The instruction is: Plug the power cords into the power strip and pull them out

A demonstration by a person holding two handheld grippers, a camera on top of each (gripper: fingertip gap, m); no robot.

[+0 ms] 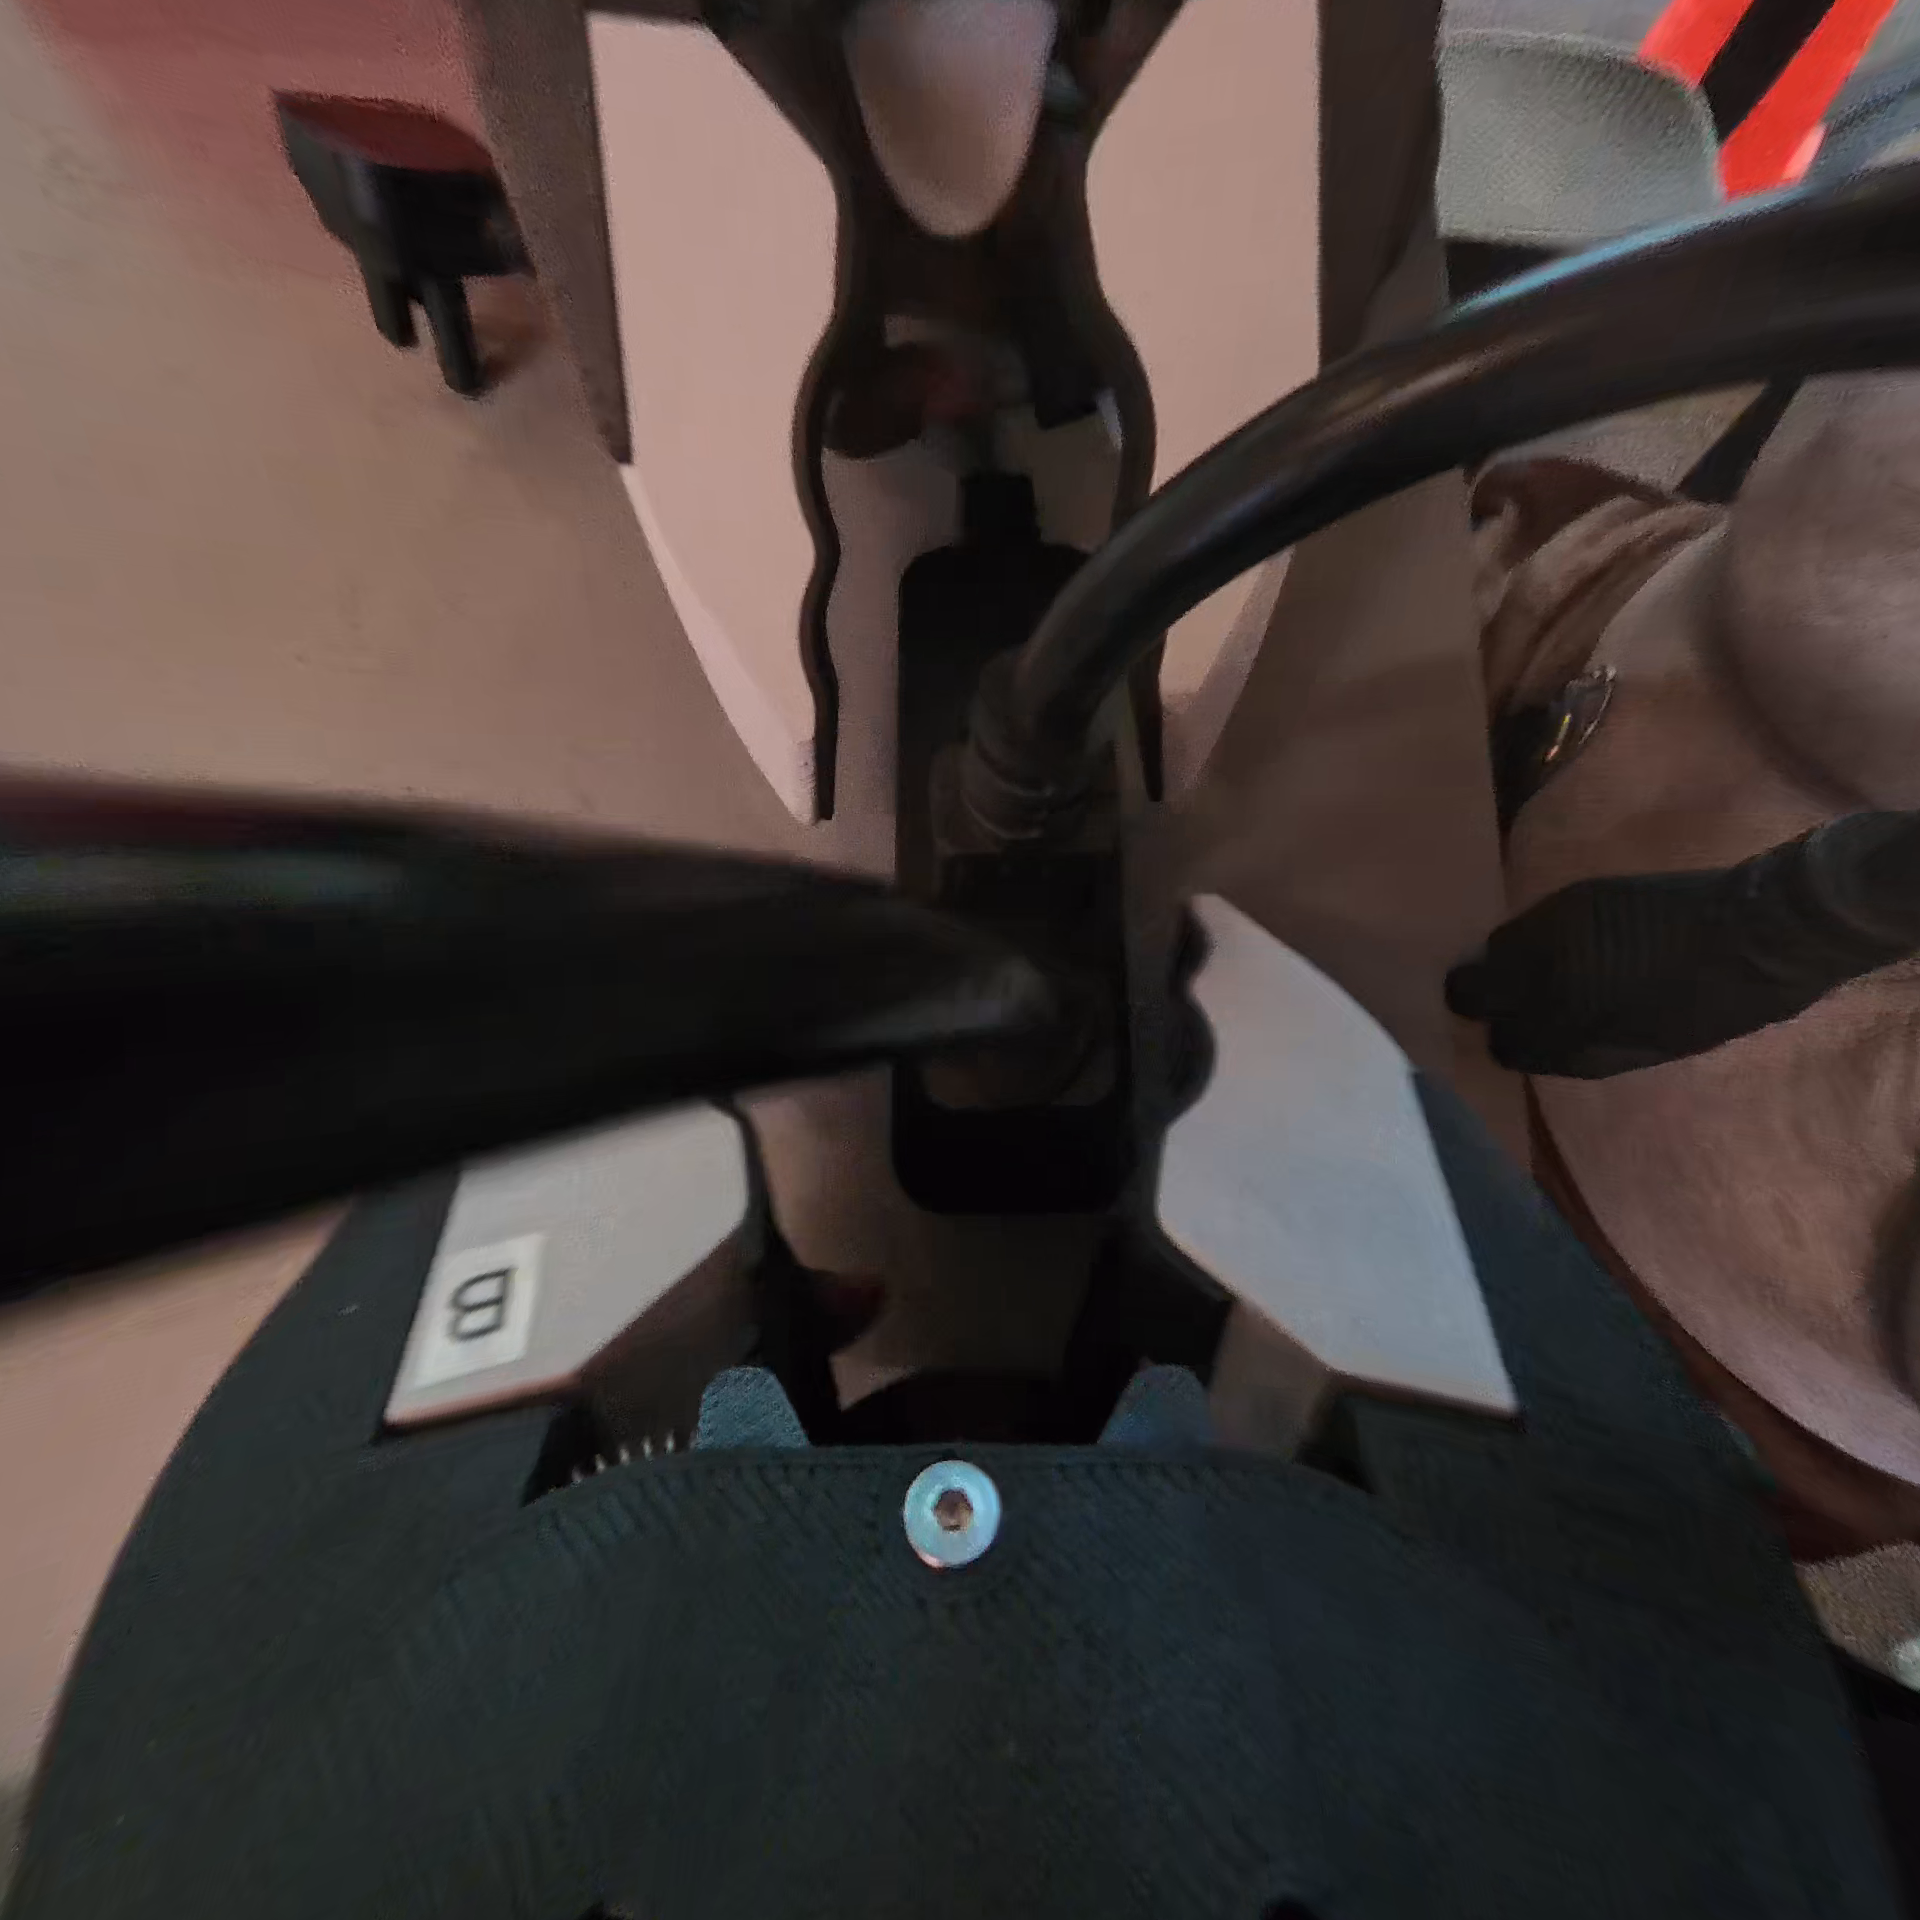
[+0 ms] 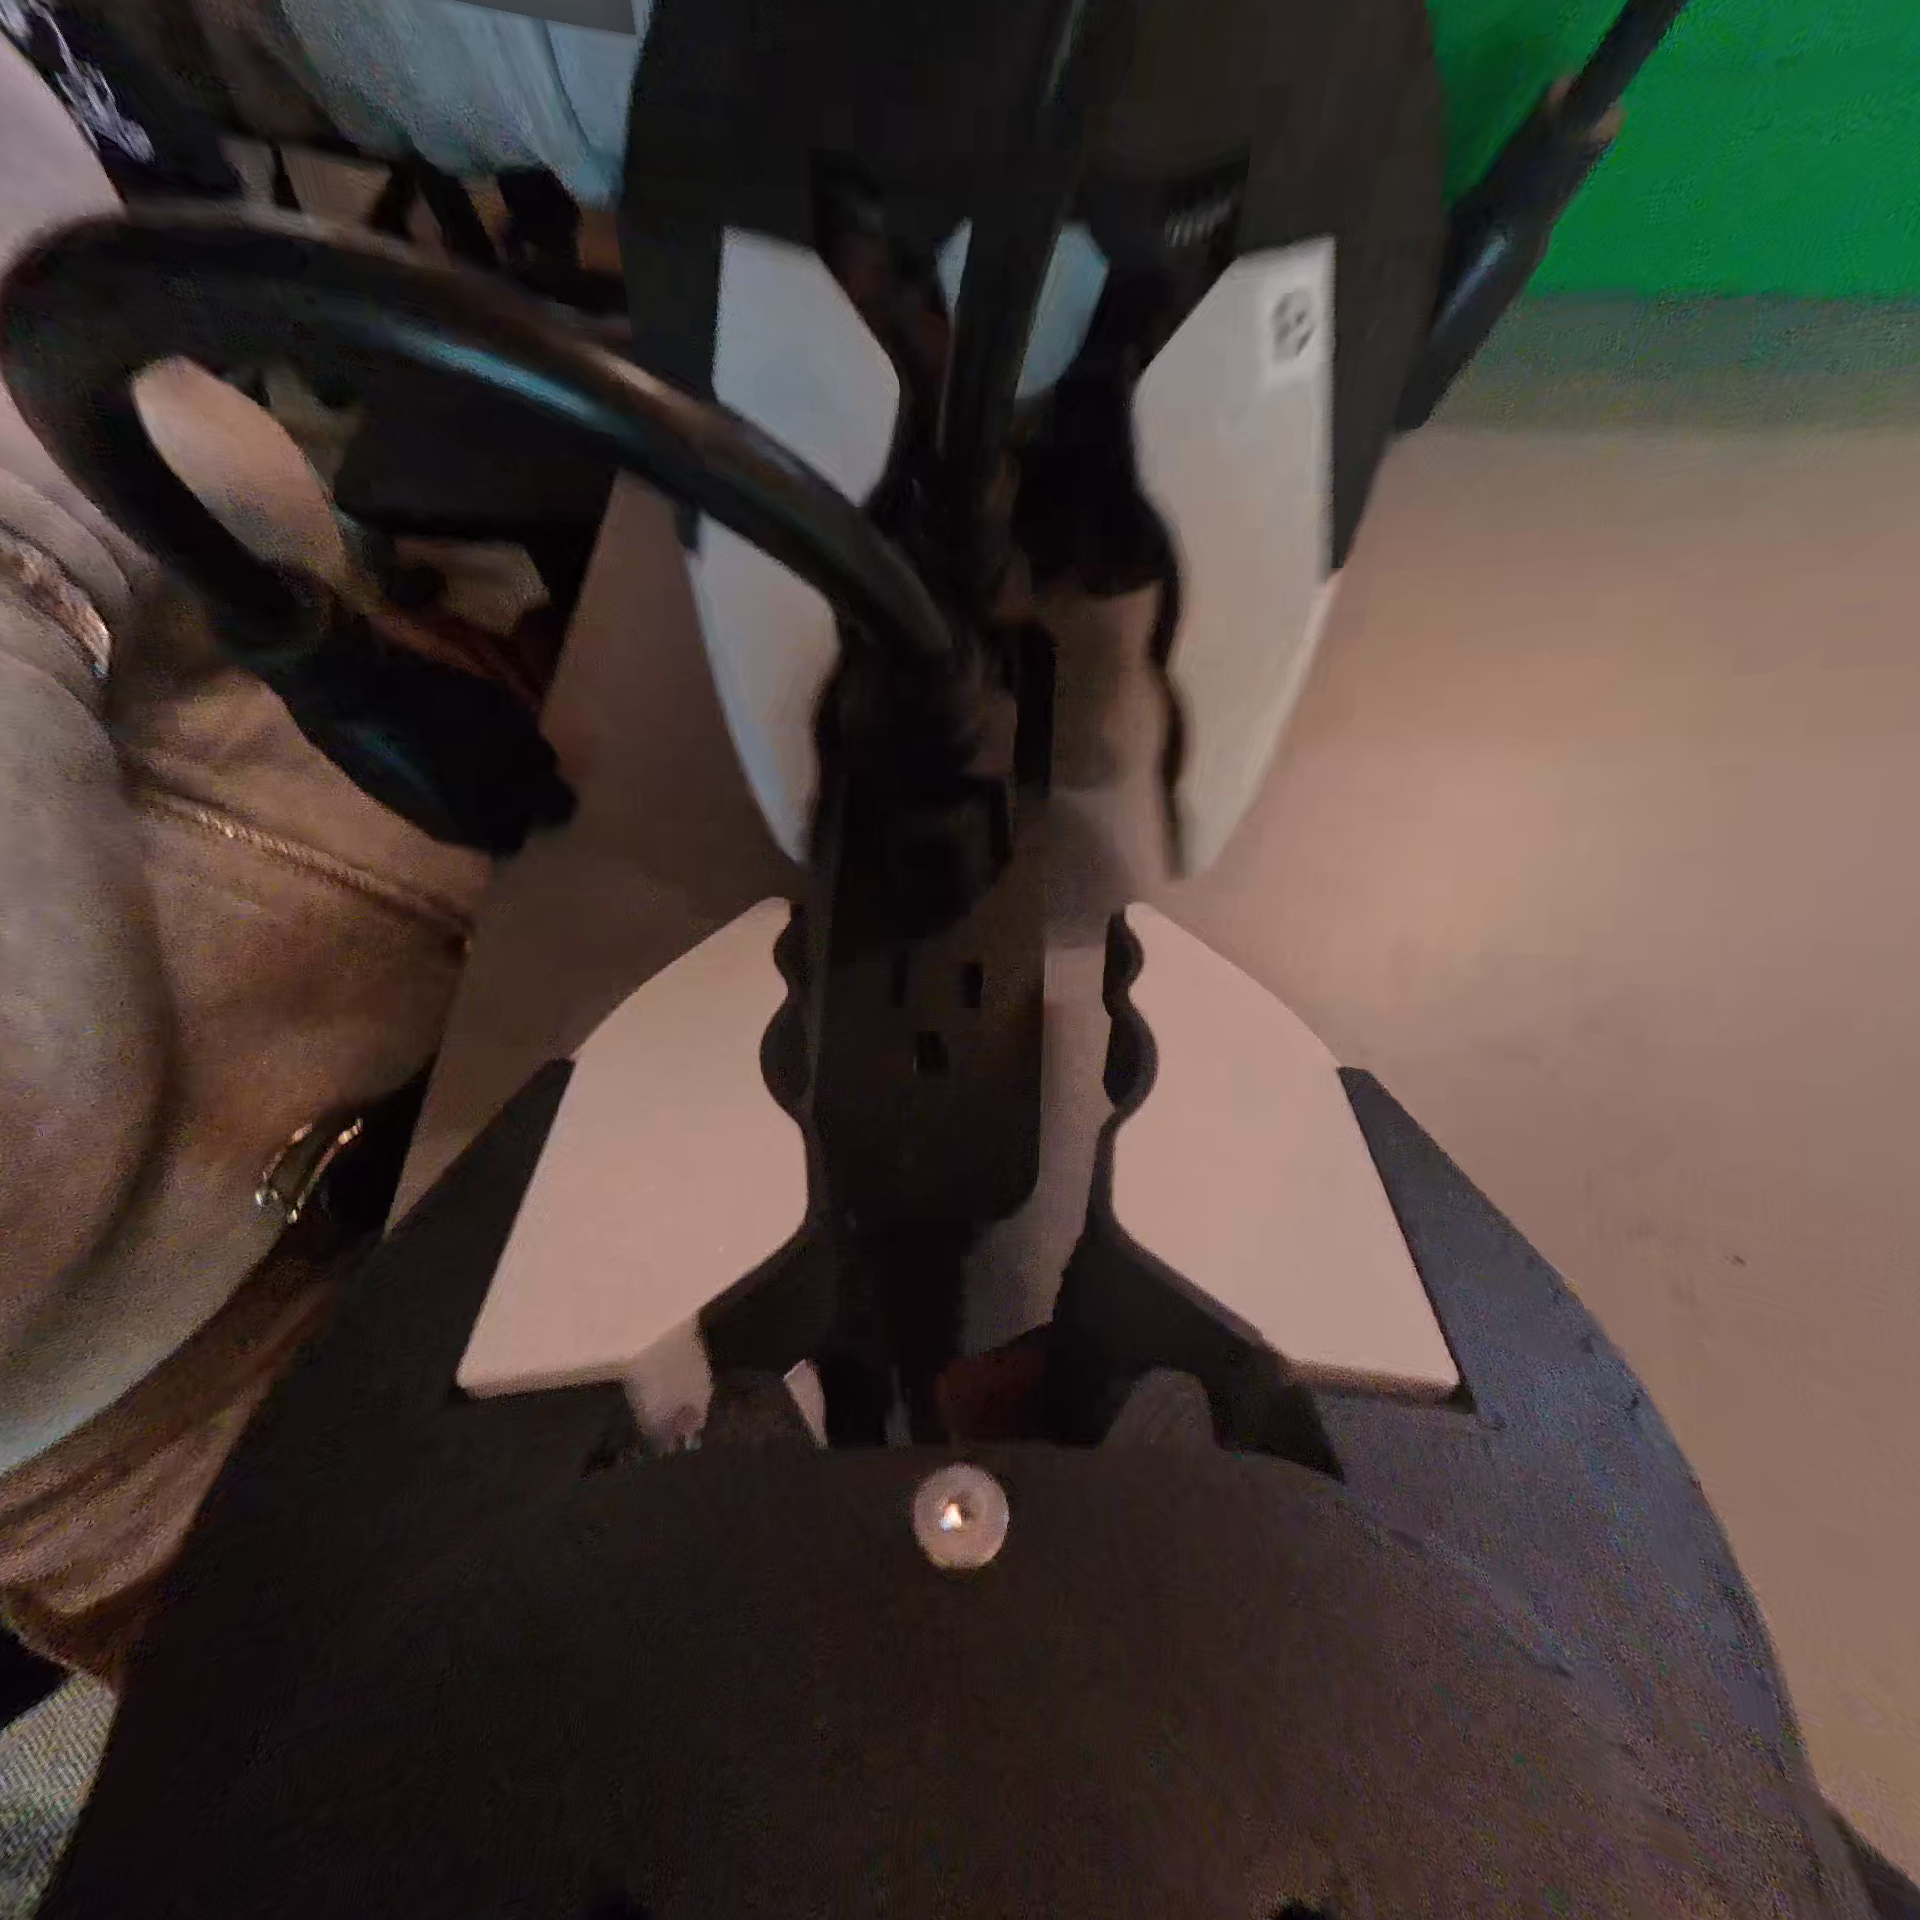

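The black power strip (image 2: pixel 925 1049) is held lengthwise between the two facing grippers, the right gripper (image 2: pixel 961 997) clamped on one end and the left gripper (image 1: pixel 1003 997) on the other. Two cords (image 1: pixel 1351 436) are plugged in. Only the left view shows a loose plug (image 1: pixel 416 239) on the table (image 1: pixel 260 582); only the right shows bare sockets.

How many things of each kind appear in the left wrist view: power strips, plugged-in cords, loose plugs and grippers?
power strip: 1
plugged-in cords: 2, the upper cord and the near cord
loose plug: 1
grippers: 2, the left gripper and the right gripper
Total: 6
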